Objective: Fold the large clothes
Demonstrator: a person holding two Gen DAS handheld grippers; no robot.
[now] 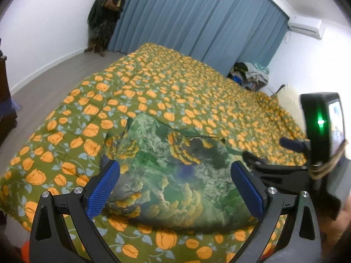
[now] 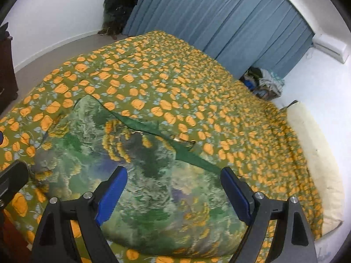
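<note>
Blue ribbed pads of the left hand-held gripper (image 1: 175, 188) sit nearest, jaws spread wide, nothing pinched; it hangs above the garment. Right hand-held gripper (image 2: 173, 194) same: released, pads apart, cloth under the gap but not grasped.

Garment (image 1: 173, 175): large thin printed cloth, green with pale cloudy swirls and yellow flower clusters, dark green border strip (image 2: 193, 153) running diagonally along its far edge. It lies at the near edge of the bed, on the bedspread (image 1: 197, 83), bunched into a rough rounded heap with soft wrinkles. Looks partly gathered or folded over at most; no crisp rectangle, edges uneven. Judgement: early to mid task, with aligning, flattening and more folds left.

Bedspread is quilted, olive with orange flowers, slightly puckered. Pale pillow (image 2: 316, 153) far right. Blue pleated curtain (image 1: 197, 17) behind, clothes pile (image 1: 252, 72) beside the far right of the bed. Other gripper's black body with green light (image 1: 321, 122) shows at right in the left view.
</note>
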